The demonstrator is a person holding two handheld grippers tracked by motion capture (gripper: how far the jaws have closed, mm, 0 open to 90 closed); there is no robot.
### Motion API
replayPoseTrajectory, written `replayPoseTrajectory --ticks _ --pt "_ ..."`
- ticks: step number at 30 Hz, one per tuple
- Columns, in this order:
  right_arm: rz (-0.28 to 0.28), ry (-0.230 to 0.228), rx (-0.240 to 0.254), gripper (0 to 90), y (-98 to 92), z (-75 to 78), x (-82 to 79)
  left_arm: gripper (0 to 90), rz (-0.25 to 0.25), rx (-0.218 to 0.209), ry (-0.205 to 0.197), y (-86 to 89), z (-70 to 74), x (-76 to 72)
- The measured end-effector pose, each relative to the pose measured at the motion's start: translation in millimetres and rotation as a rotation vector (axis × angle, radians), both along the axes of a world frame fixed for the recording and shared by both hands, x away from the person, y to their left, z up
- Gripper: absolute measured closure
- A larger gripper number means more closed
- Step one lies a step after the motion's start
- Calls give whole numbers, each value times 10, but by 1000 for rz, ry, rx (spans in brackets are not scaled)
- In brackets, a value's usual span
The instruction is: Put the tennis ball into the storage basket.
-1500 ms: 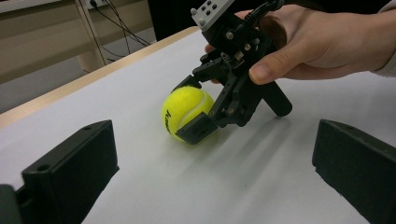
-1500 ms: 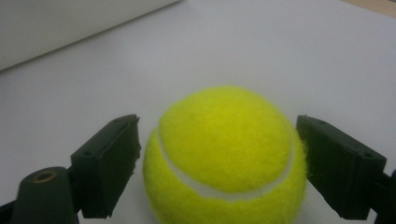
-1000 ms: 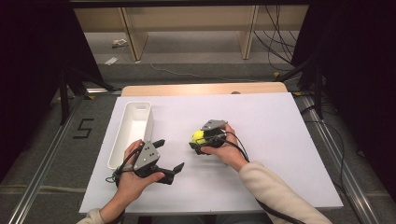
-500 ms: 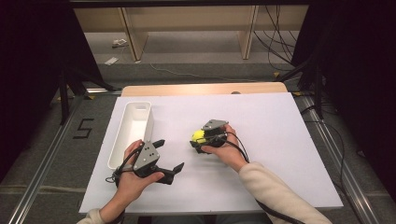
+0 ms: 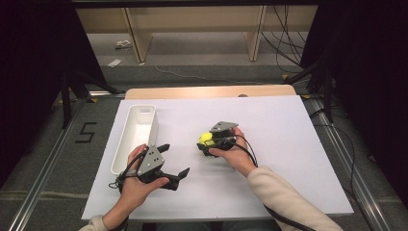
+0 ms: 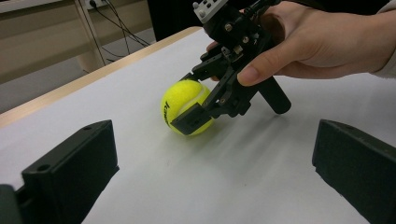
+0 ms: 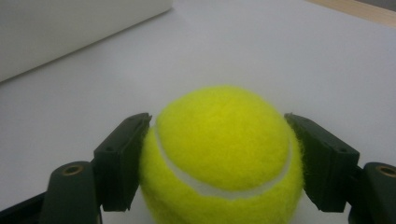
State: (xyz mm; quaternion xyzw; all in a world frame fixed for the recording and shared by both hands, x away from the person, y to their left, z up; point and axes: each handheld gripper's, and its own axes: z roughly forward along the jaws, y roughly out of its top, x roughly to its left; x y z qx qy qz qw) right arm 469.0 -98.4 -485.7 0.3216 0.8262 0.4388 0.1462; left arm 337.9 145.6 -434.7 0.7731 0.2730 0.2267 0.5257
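1. The right gripper (image 5: 208,144) has its two jaws pressed against opposite sides of the tennis ball (image 5: 206,139), which sits on the white table (image 5: 288,159) a little right of centre, well apart from the white tray (image 5: 137,132) at the left. In the right gripper view the pads (image 7: 122,161) meet the ball (image 7: 222,154) near its widest part, so the grip looks fair but not deep.

2. The ball is round and fuzzy, so it can squirt forward out of the jaws if the squeeze is uneven or the pads sit off the middle. A loosened hold during a lift would likely let it drop and roll toward the table's edge.

3. In the left gripper view the ball (image 6: 187,107) appears to rest on the table, with one pad (image 6: 189,122) low on its near side. Dragging instead of lifting could scrape that pad on the surface and twist the ball loose.

4. The left gripper (image 5: 174,159) hovers at the near left with its jaws wide apart, holding nothing. It lies close to the straight path from the ball to the tray, so a low carry to the left could strike it or its cable.

5. If the tray is the goal, a release from too high could bounce the ball out over the narrow wall.
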Motion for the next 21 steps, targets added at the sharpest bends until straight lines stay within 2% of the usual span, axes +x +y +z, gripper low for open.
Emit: replayPoseTrajectory --ticks 21 --pt "11 -27 42 265 -15 164 -7 0 -6 7 -2 9 -3 5"
